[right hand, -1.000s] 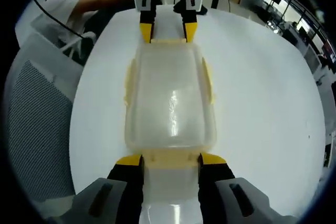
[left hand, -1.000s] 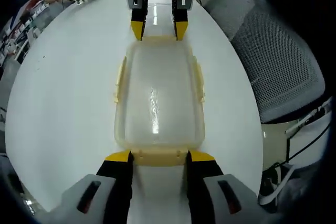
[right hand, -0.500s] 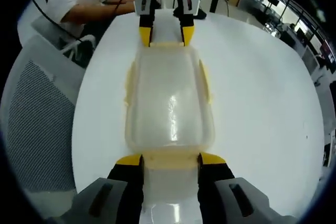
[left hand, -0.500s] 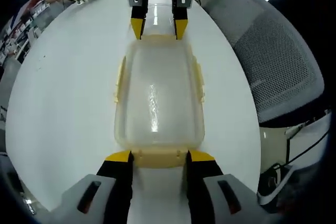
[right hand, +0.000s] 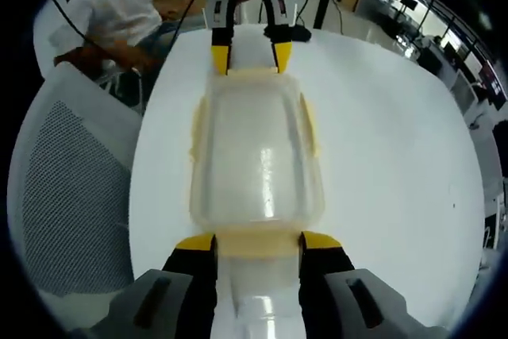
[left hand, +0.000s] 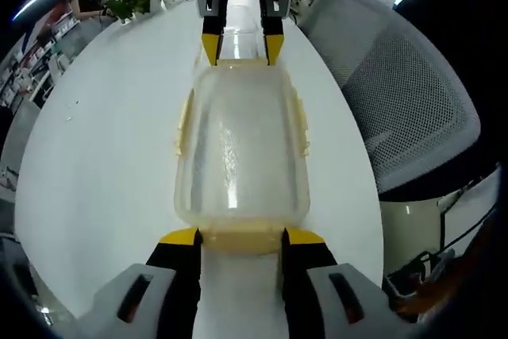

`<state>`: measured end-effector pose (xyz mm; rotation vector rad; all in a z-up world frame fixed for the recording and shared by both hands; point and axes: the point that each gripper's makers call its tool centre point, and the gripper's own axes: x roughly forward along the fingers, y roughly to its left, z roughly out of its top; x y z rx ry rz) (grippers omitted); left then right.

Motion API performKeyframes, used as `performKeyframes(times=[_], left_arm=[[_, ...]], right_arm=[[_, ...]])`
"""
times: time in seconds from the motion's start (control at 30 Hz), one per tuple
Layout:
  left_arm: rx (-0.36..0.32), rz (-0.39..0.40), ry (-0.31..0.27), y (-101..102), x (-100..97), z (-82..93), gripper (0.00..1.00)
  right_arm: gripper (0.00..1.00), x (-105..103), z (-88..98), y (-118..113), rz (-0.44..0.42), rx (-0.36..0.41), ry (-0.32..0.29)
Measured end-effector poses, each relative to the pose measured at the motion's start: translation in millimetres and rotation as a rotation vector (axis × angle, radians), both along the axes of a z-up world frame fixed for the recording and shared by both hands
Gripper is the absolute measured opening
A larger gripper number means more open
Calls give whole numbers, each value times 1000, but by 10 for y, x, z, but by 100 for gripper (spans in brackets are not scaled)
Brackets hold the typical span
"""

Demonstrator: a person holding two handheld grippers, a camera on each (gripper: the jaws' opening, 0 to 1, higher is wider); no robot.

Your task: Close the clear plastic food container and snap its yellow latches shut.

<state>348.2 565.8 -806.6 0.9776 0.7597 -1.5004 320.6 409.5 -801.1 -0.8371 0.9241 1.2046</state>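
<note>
- We are holding the left gripper [left hand: 236,237] at one short end of the clear rectangular plastic food container [left hand: 240,156], its yellow-tipped jaws standing apart with the pale yellow end latch [left hand: 240,239] lying between them. The tips are flanking the latch, not squeezing it, so we judge this gripper is bracing the end.
- In the left gripper view the container is resting on the round white table [left hand: 103,172], running lengthwise away from the camera. Its lid is sitting on top, so the closing step looks done.
- Along the long sides, the narrow yellow side latches [left hand: 183,121] are standing slightly out from the walls. We cannot tell whether they are snapped down.
- At the far end of the same view the other gripper is facing us, its jaws apart on either side of that end.
- To the right a grey mesh office chair [left hand: 405,93] is standing close to the table edge.
- In the right gripper view the right gripper [right hand: 257,240] is mirroring the first: jaws open, straddling the near end latch [right hand: 259,240] of the container [right hand: 255,156].
- We judge both ends are being framed together so that the box cannot slide while the latches are being pressed.
</note>
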Motion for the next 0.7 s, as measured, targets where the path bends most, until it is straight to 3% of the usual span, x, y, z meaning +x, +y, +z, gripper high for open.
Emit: performKeyframes(times=[0.27, 0.7], left_arm=[[-23, 14, -15, -19, 64, 145, 39], [-39, 54, -26, -20, 202, 311, 38]], right_arm=[[39, 90, 162, -3, 20, 11, -41], [39, 304, 379, -10, 66, 0, -59]])
